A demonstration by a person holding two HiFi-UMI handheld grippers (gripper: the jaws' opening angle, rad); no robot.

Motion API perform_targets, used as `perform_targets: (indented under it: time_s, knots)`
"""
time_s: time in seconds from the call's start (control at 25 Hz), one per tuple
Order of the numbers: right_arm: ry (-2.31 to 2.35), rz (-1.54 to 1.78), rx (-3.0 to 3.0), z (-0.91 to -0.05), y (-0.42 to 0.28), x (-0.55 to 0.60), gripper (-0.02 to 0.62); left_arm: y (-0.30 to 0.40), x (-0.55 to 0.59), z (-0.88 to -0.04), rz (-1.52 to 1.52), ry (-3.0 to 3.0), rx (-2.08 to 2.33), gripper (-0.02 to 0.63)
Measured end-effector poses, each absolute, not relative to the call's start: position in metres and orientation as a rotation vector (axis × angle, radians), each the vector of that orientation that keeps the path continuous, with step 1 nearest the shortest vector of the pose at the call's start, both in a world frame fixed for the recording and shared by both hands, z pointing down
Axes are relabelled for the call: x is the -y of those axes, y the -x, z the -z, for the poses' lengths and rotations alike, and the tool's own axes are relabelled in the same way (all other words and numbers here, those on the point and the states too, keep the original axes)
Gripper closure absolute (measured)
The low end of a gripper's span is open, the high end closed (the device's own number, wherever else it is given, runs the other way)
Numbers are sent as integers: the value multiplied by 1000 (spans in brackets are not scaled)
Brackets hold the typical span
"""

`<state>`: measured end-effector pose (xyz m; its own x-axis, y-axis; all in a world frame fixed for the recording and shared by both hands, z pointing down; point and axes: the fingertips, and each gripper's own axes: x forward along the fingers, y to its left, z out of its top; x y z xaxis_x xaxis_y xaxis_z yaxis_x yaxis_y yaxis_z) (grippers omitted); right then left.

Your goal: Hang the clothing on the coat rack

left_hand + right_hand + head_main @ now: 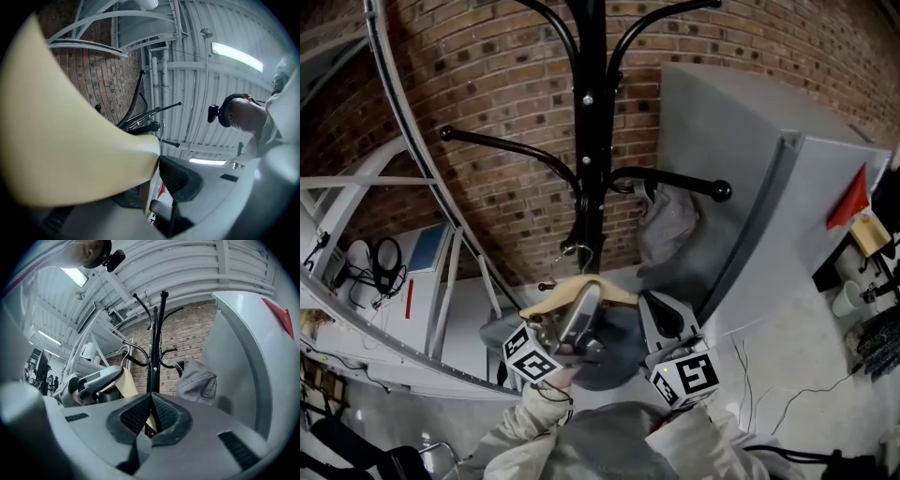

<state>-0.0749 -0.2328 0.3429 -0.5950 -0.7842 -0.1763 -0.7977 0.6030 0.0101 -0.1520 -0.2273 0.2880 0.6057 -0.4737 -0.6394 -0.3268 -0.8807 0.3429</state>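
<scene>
My left gripper (578,317) clamps the pale wooden hanger (617,294). My right gripper (664,314) is closed and empty. I should raise the hanger's hook level onto the black metal coat rack (591,141) just ahead.

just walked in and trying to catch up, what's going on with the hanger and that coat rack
A person holds a gripper in each hand in front of a black coat rack. The left gripper is clamped on a wooden hanger, whose metal hook points up by the pole, not yet over any arm. The right gripper is shut beside the hanger, apparently on nothing. A grey garment hangs from an arm on the right.
</scene>
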Motion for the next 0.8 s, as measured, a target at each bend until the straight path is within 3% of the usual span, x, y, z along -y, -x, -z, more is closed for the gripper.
perform_targets:
  time_s: [0.8]
  knots:
    - [1401, -100, -2675, -352, 78, 255, 571, 162, 271, -310, 1100, -2564, 640, 503]
